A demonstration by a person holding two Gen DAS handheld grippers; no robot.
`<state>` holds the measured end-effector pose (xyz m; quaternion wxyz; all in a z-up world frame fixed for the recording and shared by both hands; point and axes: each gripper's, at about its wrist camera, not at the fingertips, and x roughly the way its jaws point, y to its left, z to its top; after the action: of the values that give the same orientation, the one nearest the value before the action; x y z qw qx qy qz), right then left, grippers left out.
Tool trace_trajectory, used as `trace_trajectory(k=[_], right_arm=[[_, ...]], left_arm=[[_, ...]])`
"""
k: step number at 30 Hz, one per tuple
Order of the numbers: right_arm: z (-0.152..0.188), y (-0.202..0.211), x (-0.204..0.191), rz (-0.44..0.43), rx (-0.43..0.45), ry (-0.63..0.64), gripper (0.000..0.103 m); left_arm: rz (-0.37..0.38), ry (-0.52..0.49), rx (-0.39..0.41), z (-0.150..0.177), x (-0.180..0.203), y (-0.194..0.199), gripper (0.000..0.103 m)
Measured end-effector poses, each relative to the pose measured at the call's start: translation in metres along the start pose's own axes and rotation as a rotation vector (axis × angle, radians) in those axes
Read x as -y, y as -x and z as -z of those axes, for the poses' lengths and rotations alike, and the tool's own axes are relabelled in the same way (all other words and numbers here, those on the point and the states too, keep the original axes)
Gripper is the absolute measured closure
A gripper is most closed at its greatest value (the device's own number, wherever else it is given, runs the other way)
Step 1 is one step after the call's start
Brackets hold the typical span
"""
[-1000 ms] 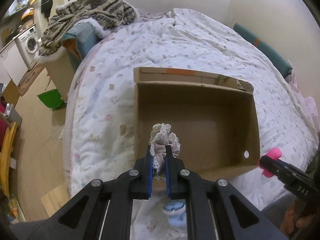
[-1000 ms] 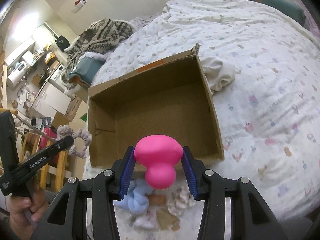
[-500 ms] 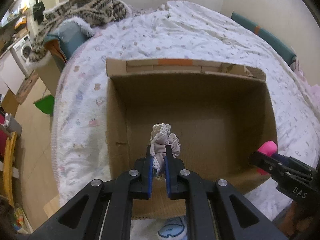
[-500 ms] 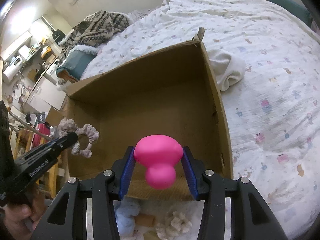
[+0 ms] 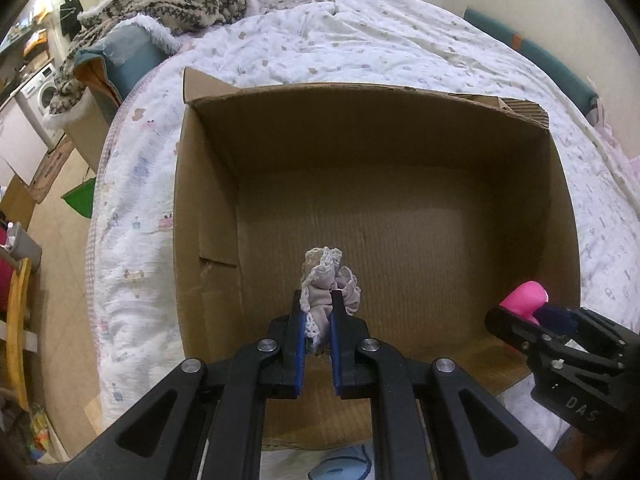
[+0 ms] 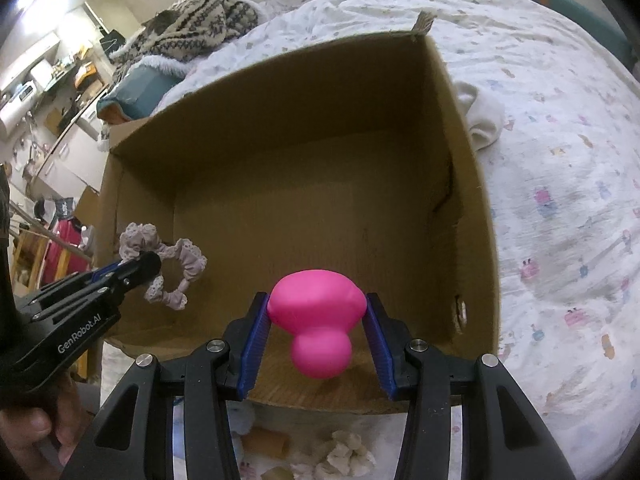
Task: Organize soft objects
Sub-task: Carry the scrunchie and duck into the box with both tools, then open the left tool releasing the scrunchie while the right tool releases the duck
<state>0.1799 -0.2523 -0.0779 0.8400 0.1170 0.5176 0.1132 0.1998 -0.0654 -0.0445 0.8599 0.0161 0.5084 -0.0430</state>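
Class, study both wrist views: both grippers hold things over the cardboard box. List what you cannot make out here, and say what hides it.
- Left wrist view: most of the pink squishy toy, behind the right gripper.
- Left wrist view: the blue soft thing at the bottom edge, cut off by the left gripper, which pinches a lace-trimmed scrunchie.
- Right wrist view: the small pale things in front of the cardboard box, partly covered by gripper arms; what they are cannot be told.
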Motion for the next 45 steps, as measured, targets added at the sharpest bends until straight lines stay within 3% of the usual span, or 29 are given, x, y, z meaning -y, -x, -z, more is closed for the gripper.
trace_trajectory(k=[13,19,21,23,33,41,45], right_arm=[[-0.006,-0.011,0.003,0.011,-0.026,-0.003,0.054],[-0.006,-0.013,0.005,0.0,-0.031,-0.01,0.054],[-0.005,-0.013,0.007,0.001,-0.032,-0.009,0.054],[-0.005,-0.013,0.008,0.001,-0.034,-0.008,0.054],[-0.007,-0.008,0.009,-0.025,-0.015,-0.024,0.053],[-0.009,0.007,0.003,-0.039,0.052,-0.005,0.028],[-0.009,0.015,0.001,-0.036,0.093,-0.004,0.027]], left_arm=[[0.003,0.004,-0.027,0.001,-0.002,-0.007,0.089],[0.006,0.01,-0.023,-0.001,-0.003,-0.005,0.068],[-0.002,0.017,-0.014,-0.002,-0.004,-0.002,0.048],[-0.014,0.017,0.008,-0.003,-0.004,0.001,0.04],[-0.029,0.005,0.036,-0.004,-0.004,0.005,0.036],[-0.017,0.0,0.051,-0.001,0.0,0.01,0.036],[-0.032,-0.007,0.056,-0.001,-0.001,0.012,0.036]])
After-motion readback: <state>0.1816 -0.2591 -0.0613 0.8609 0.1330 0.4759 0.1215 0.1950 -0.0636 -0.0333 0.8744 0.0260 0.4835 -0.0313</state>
